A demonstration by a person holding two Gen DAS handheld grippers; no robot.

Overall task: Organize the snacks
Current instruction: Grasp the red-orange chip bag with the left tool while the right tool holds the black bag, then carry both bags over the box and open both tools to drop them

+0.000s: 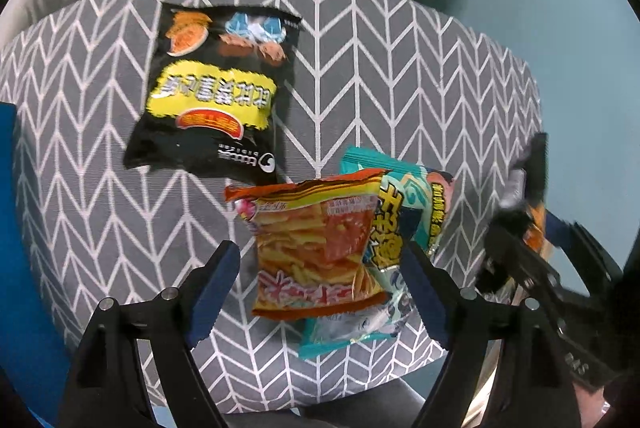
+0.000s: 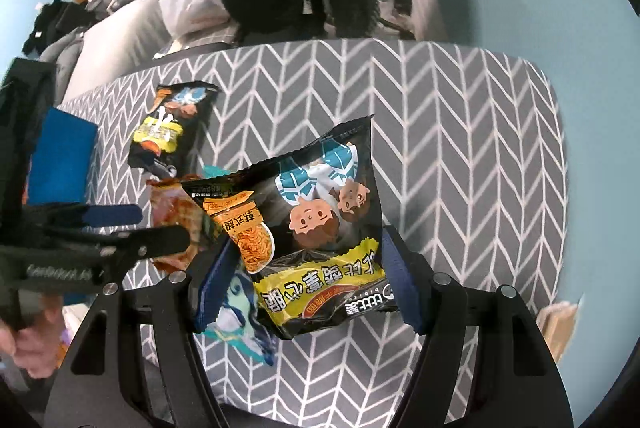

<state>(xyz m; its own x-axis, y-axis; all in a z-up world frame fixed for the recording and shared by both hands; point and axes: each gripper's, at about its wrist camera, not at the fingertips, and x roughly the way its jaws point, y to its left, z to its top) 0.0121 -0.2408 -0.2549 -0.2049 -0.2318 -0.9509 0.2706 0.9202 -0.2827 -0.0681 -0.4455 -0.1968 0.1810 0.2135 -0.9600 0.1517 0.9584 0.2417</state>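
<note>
Now black noodle packet [image 2: 316, 228] upside-down, upright.

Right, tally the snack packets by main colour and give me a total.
Black: 2, one lying on the table, one between the right tongs.
Orange: 1.
Teal: 1, partly under the orange one.
Total: 4 packets.

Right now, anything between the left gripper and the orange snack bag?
Nothing visible. The left gripper is open with the orange snack bag between its fingers. The bag lies on top of a teal packet, which could come along.
</note>
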